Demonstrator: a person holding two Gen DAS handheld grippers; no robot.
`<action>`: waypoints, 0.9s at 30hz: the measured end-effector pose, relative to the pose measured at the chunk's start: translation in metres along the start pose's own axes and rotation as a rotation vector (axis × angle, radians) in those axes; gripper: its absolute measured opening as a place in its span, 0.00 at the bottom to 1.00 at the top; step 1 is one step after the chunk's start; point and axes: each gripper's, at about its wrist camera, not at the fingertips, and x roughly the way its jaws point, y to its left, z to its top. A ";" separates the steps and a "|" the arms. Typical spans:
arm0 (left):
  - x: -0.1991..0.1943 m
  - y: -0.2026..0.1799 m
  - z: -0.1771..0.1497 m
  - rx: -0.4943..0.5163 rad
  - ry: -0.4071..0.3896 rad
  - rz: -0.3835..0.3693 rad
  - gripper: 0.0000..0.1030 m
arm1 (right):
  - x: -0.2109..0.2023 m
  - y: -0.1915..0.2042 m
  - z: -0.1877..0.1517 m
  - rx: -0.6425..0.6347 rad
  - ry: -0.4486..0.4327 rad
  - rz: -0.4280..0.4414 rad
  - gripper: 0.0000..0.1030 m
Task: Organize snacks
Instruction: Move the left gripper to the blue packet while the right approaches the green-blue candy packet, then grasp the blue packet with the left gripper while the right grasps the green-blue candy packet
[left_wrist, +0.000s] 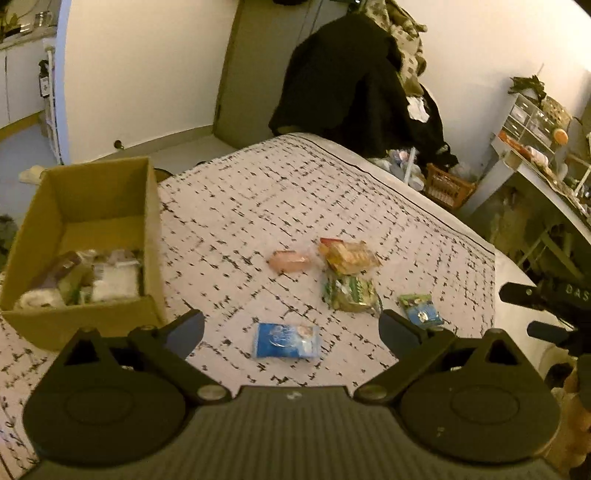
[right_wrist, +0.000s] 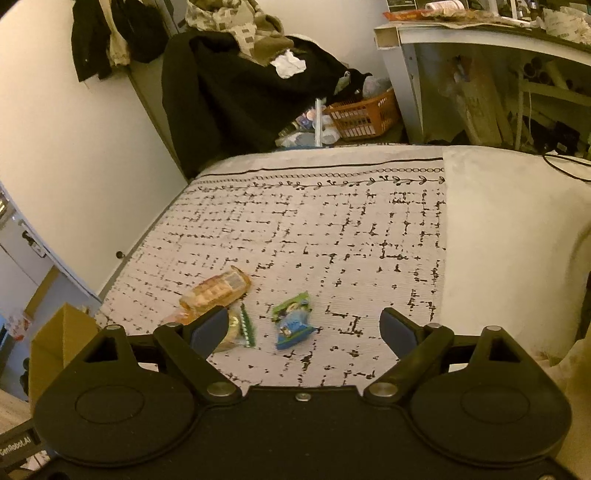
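My left tongs (left_wrist: 291, 328) spread wide and empty above a blue plastic snack packet (left_wrist: 286, 340) on the patterned bedspread (left_wrist: 258, 206), my right tongs (right_wrist: 304, 328) likewise apart over a small green-blue packet (right_wrist: 291, 325), open brown cardboard box (left_wrist: 85, 236) left

Black left gripper (left_wrist: 291, 328), dark blue pads (left_wrist: 186, 328) (silver pivot screws)
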 end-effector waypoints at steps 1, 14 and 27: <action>0.003 -0.001 -0.002 0.002 0.001 -0.001 0.97 | 0.003 0.000 0.000 -0.006 0.002 0.001 0.85; 0.047 -0.005 -0.015 -0.029 0.057 -0.002 0.91 | 0.040 0.009 -0.004 -0.084 0.048 0.004 0.77; 0.090 0.002 -0.034 -0.042 0.106 0.020 0.85 | 0.075 0.019 -0.016 -0.188 0.102 -0.019 0.68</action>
